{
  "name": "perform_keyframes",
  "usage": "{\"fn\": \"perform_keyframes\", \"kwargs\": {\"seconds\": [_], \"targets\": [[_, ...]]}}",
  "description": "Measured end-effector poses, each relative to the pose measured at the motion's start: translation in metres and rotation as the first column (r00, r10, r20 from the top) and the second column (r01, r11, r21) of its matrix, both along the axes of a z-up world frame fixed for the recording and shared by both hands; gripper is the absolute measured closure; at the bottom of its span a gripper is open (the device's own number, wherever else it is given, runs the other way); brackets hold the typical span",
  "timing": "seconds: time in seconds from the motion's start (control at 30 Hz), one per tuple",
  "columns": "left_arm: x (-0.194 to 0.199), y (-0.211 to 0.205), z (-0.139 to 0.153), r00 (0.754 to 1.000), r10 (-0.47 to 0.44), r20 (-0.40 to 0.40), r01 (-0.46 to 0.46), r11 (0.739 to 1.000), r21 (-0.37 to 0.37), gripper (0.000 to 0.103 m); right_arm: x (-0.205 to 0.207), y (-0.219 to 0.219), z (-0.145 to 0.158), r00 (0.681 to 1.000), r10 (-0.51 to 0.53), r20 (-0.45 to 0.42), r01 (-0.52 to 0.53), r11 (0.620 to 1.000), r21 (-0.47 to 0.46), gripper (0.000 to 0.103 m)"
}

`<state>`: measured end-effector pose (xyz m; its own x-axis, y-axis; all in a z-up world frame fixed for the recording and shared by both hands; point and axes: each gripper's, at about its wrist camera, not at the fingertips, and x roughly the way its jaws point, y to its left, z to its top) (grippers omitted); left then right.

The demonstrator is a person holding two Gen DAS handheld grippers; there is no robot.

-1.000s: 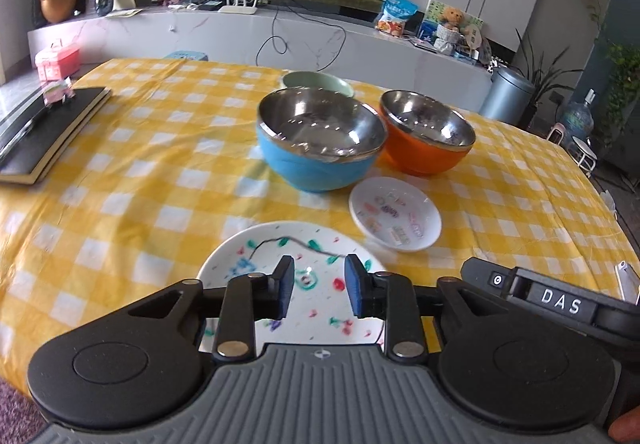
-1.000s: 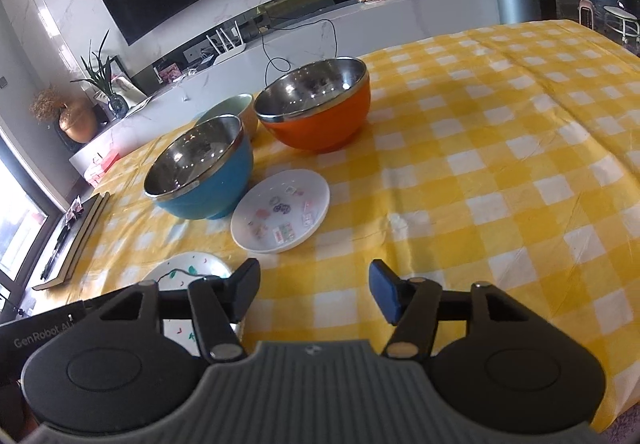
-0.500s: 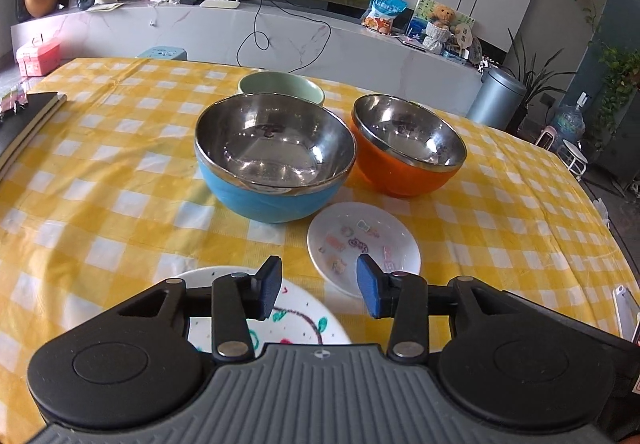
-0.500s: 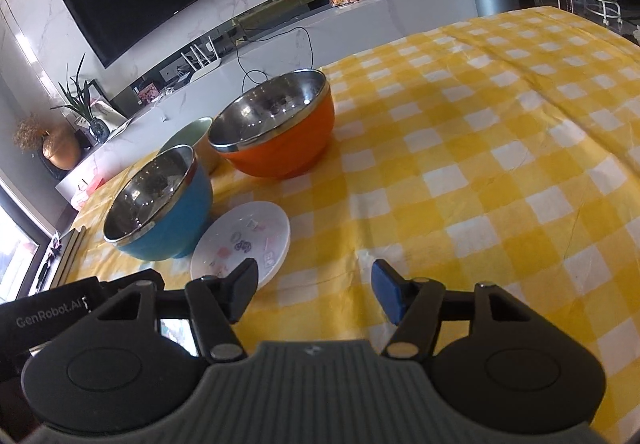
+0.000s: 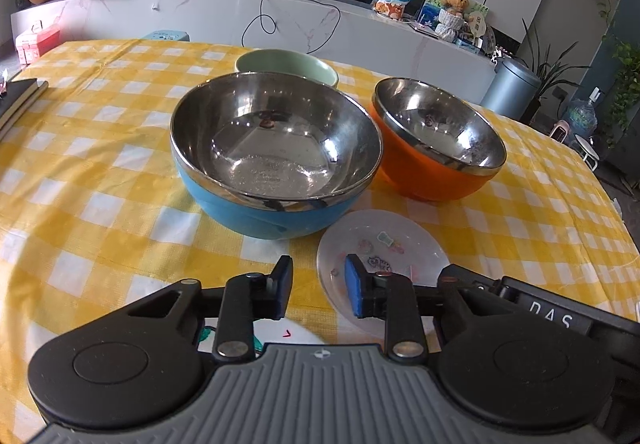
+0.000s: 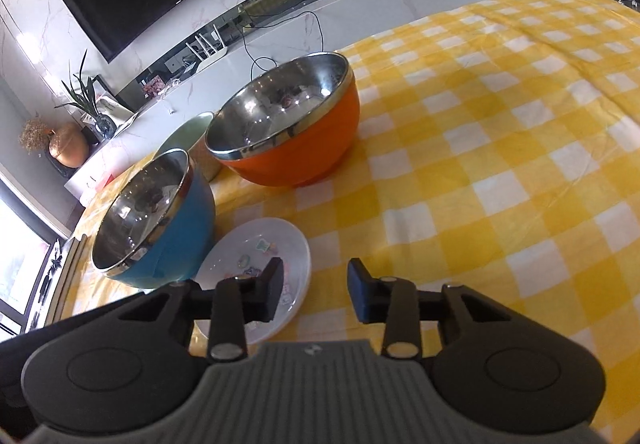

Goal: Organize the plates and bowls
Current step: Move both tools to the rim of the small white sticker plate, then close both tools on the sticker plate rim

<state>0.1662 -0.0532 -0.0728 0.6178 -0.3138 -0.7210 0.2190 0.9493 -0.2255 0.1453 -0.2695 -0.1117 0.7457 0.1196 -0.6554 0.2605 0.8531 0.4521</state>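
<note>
Two handheld tongs hover low over a counter (image 5: 100,180) spread with a yellow-and-white checked cloth, both with their pads parted and nothing between them. The left tongs (image 5: 318,290) gape over the near edge of the cloth, directly in front of a blue bowl (image 5: 276,160) with a steel lining; the right pad overlaps the near left part of a small clear plate (image 5: 394,244) printed with little stickers. Only a sliver of a larger white plate (image 5: 294,334) with coloured markings shows beneath the left tongs' body, close to the camera.

The right tongs (image 6: 316,292) stand wider apart, the left pad over the small clear plate (image 6: 260,248) and the right pad over bare cloth just beside it. In that view the blue bowl (image 6: 160,228) sits to the left, touching or nearly touching the plate's far rim, and an orange steel-lined bowl (image 6: 292,132) stands farther off, ahead of the tongs. A pale green bowl (image 6: 188,140) is wedged behind the two, partly hidden.

From the left wrist view the orange bowl (image 5: 436,148) sits just right of the blue one, and the pale green bowl (image 5: 286,66) peeks out behind the blue rim. A dark book (image 5: 18,100) lies at the counter's far left edge.
</note>
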Motion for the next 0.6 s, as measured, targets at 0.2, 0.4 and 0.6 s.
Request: {"fn": "perform_keyframes", "kwargs": {"seconds": [0.2, 0.4, 0.6], "targets": [[0.0045, -0.0024, -0.0076, 1.0, 0.0, -0.019, 0.0, 1.0, -0.005, 0.087, 0.0039, 0.0029, -0.0046, 1.0, 0.0, 0.001, 0.0, 1.0, -0.008, 0.081], [0.0031, -0.0046, -0.009, 1.0, -0.012, -0.011, 0.012, 1.0, -0.003, 0.098, 0.005, 0.0032, -0.0074, 1.0, 0.004, 0.0, -0.004, 1.0, -0.005, 0.095], [-0.0023, -0.0062, -0.0008, 1.0, -0.016, 0.009, 0.016, 1.0, -0.009, 0.099, 0.0019, 0.0051, -0.0031, 1.0, 0.002, 0.003, -0.002, 1.0, -0.016, 0.1]]}}
